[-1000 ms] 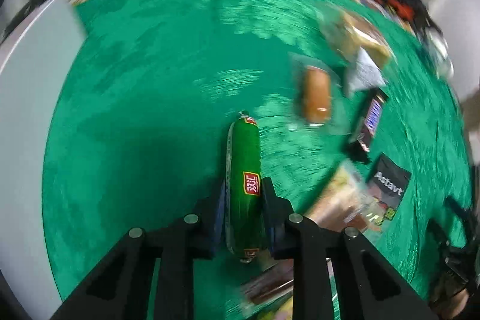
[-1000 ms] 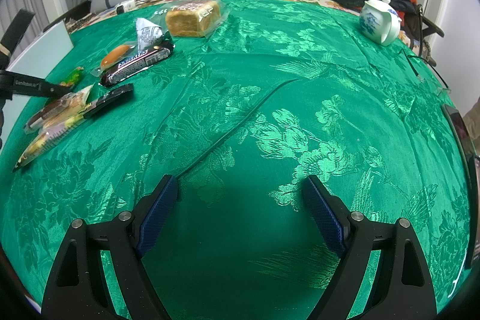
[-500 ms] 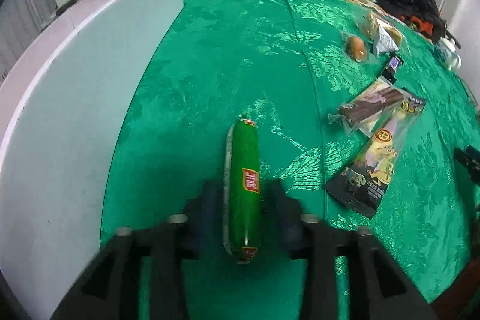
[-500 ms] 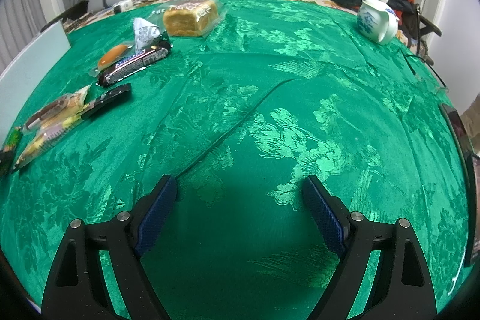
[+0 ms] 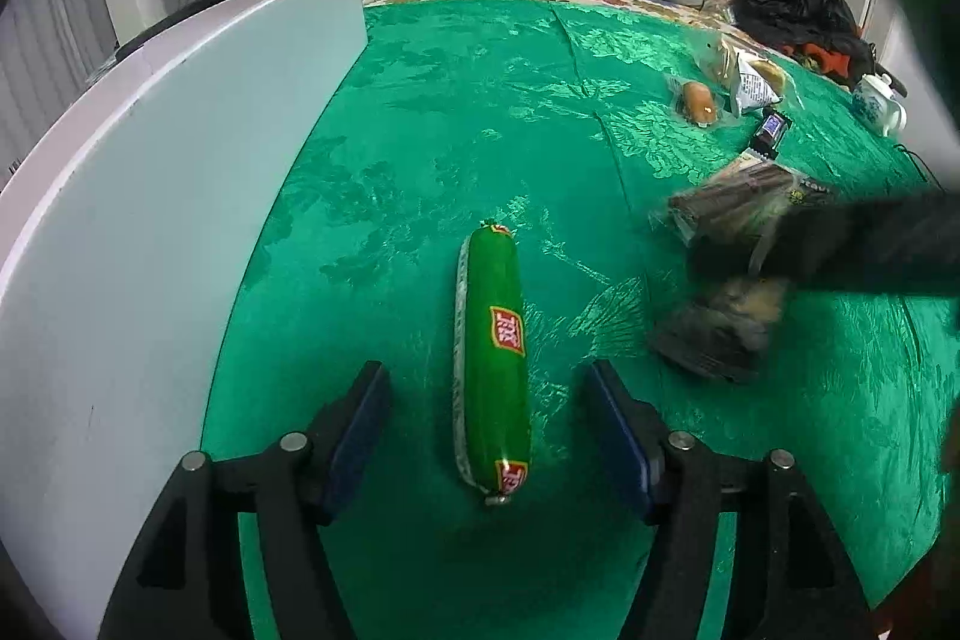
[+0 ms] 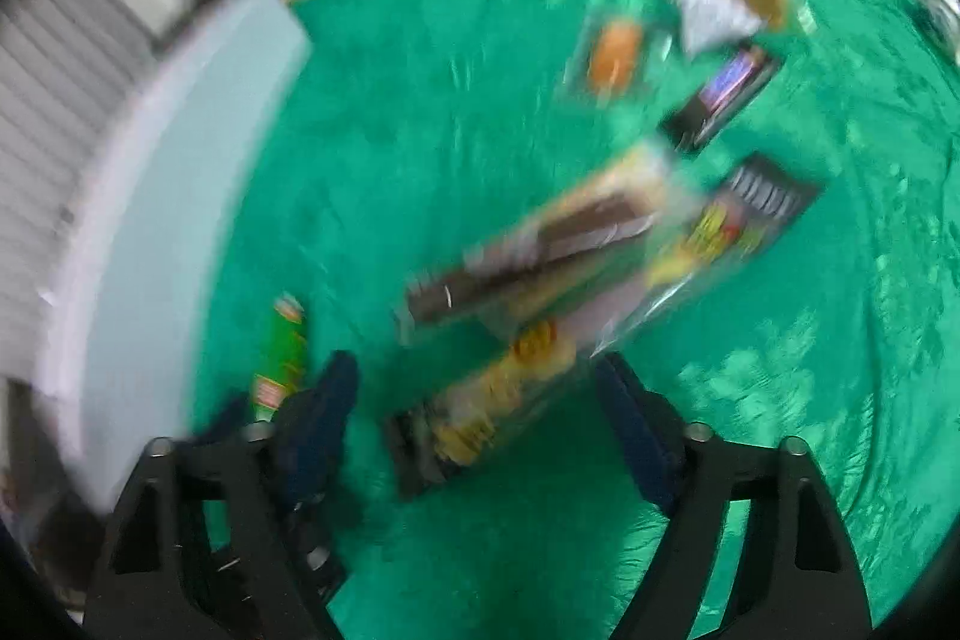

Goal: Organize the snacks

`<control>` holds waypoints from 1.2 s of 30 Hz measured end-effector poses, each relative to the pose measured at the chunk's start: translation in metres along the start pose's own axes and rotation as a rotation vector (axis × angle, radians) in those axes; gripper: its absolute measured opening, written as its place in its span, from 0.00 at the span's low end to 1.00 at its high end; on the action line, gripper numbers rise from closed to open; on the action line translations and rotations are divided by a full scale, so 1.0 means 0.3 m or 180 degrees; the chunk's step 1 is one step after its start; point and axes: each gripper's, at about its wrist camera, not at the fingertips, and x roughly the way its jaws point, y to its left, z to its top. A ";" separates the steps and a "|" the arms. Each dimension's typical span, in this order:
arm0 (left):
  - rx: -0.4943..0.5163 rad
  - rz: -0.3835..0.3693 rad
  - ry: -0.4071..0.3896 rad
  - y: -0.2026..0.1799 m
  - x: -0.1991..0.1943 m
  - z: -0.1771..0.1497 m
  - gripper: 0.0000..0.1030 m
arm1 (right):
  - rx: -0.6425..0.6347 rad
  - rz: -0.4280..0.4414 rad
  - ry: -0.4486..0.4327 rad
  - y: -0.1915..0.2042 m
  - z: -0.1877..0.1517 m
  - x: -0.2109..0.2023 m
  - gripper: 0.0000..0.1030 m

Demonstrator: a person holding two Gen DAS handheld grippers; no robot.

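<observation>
Right view blurred; right tool (image 5: 840,250) hides packets (image 5: 729,214).

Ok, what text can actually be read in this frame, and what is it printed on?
"双汇": white characters on the red label of the green sausage, seen sideways; a second red label sits at its near end.
Dark bar wrapper: print too small to read.
Silver bag: print too small to read.
Black packet: lettering blurred, unreadable.

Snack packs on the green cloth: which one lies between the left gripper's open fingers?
The green sausage stick, lying lengthwise between the left gripper; the other packs sit off to its right.
</observation>
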 end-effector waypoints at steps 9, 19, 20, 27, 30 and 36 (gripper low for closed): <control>-0.0091 -0.0040 0.0076 0.005 0.000 0.013 0.66 | -0.0343 -0.0234 -0.0084 -0.311 -0.143 -0.155 0.22; -0.0054 0.0023 0.0066 -0.008 0.006 0.011 0.69 | -0.0044 -0.0086 -0.0665 -0.476 -0.270 -0.255 0.71; -0.0061 0.0019 0.0069 -0.008 0.006 0.011 0.69 | -0.0087 -0.0048 -0.0689 -0.455 -0.279 -0.254 0.71; -0.0053 0.0020 0.0053 -0.005 0.009 0.013 0.72 | -0.0323 -0.0029 -0.0691 -0.364 -0.299 -0.233 0.70; -0.0049 0.0020 0.0049 -0.007 0.010 0.013 0.73 | -0.0326 -0.0030 -0.0678 -0.367 -0.323 -0.215 0.70; -0.0039 0.0022 0.0040 -0.012 0.013 0.012 0.75 | -0.0233 -0.0059 -0.0650 -0.380 -0.339 -0.202 0.70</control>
